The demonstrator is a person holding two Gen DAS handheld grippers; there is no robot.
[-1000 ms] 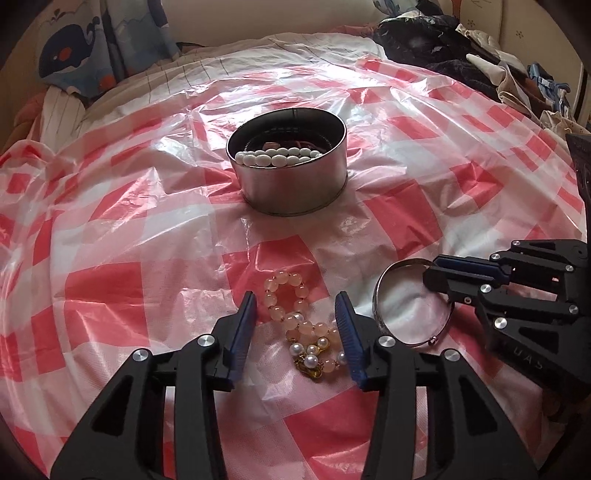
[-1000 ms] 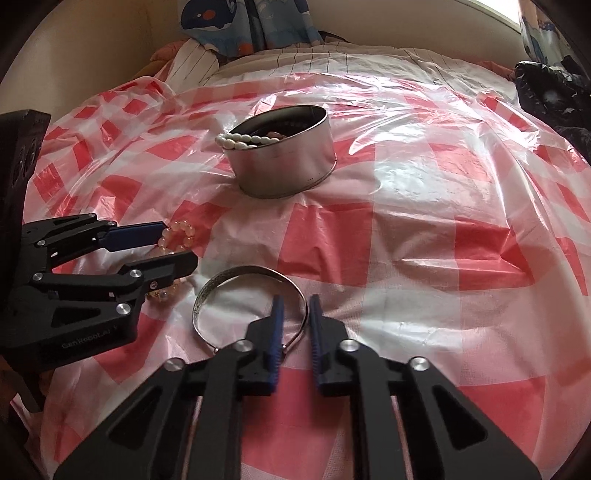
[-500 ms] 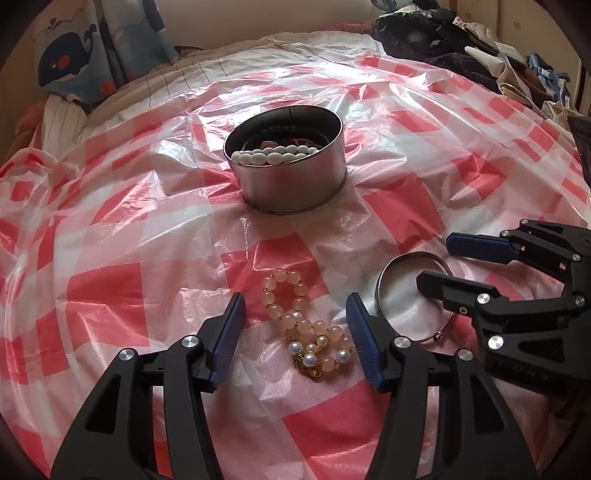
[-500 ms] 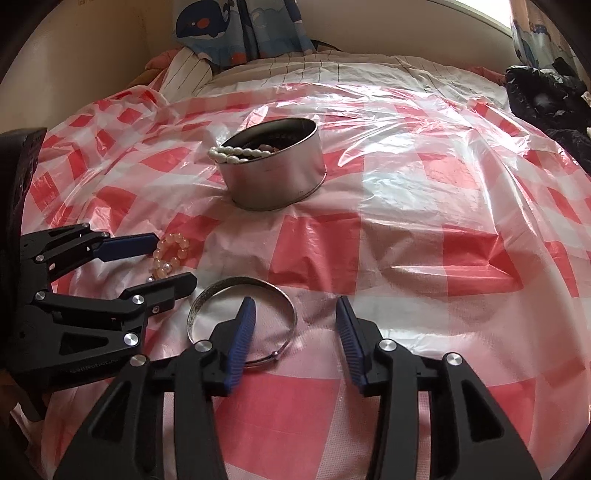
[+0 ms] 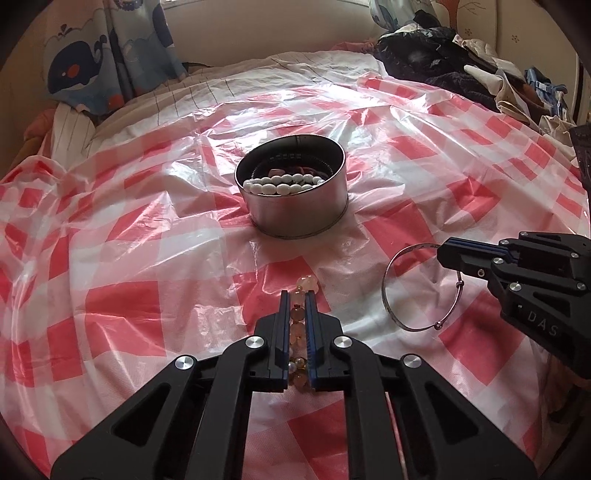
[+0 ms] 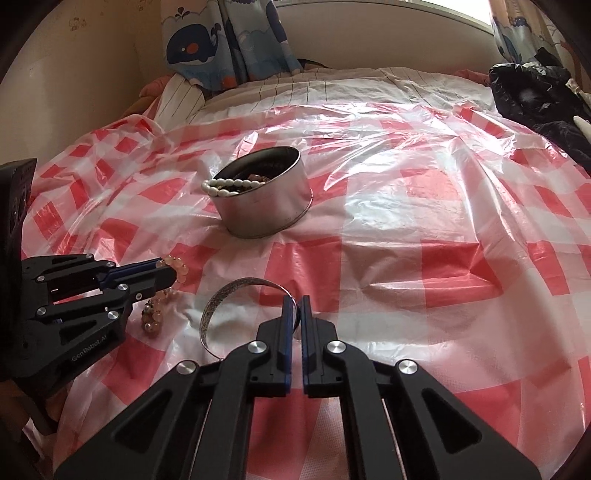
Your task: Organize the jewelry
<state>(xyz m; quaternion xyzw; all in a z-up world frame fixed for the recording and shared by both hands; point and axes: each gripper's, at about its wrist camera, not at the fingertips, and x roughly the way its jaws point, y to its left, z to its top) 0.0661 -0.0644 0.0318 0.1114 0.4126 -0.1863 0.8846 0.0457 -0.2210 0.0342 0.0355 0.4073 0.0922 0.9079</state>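
Pinched bead bracelet point(image 5: 300, 314), silver bangle point(image 5: 402, 291)

Daylight comes from 12 to 1 o'clock, where a blown-out strip of window point(image 6: 424, 7) shows in the right wrist view. It throws white glare across the crinkled plastic sheet point(image 5: 155, 221), strongest just beyond the metal tin point(image 5: 295, 214), washing the red checks to pale pink. The tin's inside is dark. Both views are sharp in the middle, with no motion blur. Fisheye bending bows the bed into a dome, and black vignetting fills every corner, where detail softens.
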